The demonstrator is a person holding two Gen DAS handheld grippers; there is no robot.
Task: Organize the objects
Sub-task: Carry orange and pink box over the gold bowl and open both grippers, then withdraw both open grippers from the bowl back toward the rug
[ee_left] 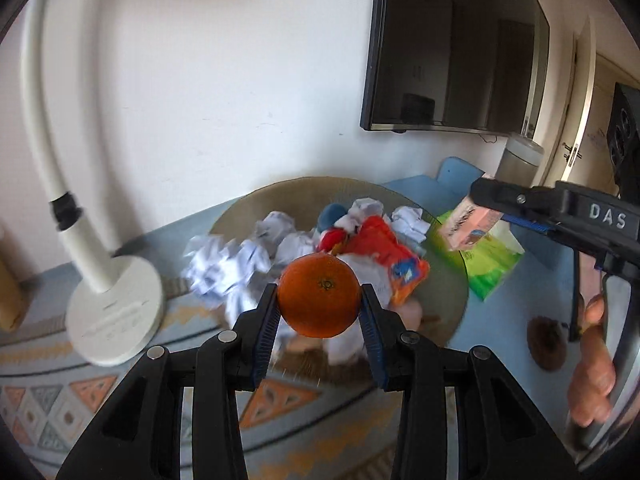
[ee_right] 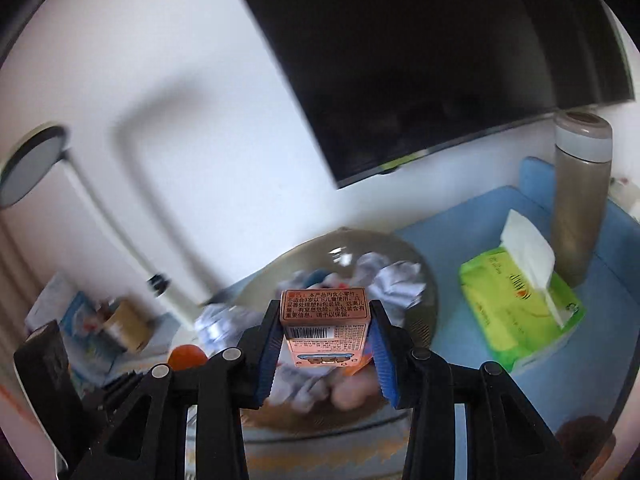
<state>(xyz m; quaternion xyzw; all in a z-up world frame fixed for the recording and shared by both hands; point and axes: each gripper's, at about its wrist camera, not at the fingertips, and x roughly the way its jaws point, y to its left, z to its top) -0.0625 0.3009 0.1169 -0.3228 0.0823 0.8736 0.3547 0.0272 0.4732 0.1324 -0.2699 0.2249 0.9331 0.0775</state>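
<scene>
Left tongs (ee_left: 320,312): nearest the left wrist camera, clenched on the orange, one blue pad against each side of it.
Right tongs (ee_right: 325,328): nearest the right wrist camera, clenched on the small box; in the left wrist view they come in from the right edge with a person's hand (ee_left: 592,376) on the grip.
Television (ee_left: 452,48): dark screen on the white wall, behind and above everything else.
Tabletop (ee_left: 52,360): covered by a patterned cloth at the near side, with a blue mat (ee_right: 472,240) under the right part.
Lamp (ee_left: 116,312): white, with a round base standing on the tabletop left of the bowl and a curved neck rising up the wall.
Bowl (ee_left: 248,208): wide, round, brownish; it sits behind and below both tongs and holds the heap of litter.
Crumpled paper (ee_left: 224,268): white balls filling much of the bowl, blurred.
Bottle (ee_right: 580,200): brown-grey, upright on the blue mat just behind the tissue pack.
Tissue pack (ee_right: 516,312): green, a white sheet standing out of its top, on the mat right of the bowl.
Wrapper (ee_left: 384,252): red and orange, lying among the paper in the bowl.
Orange (ee_left: 319,295): held clear of the tabletop in front of the bowl.
Small box (ee_right: 325,320): pink-orange with printed text and a barcode, held above the bowl's near side.
</scene>
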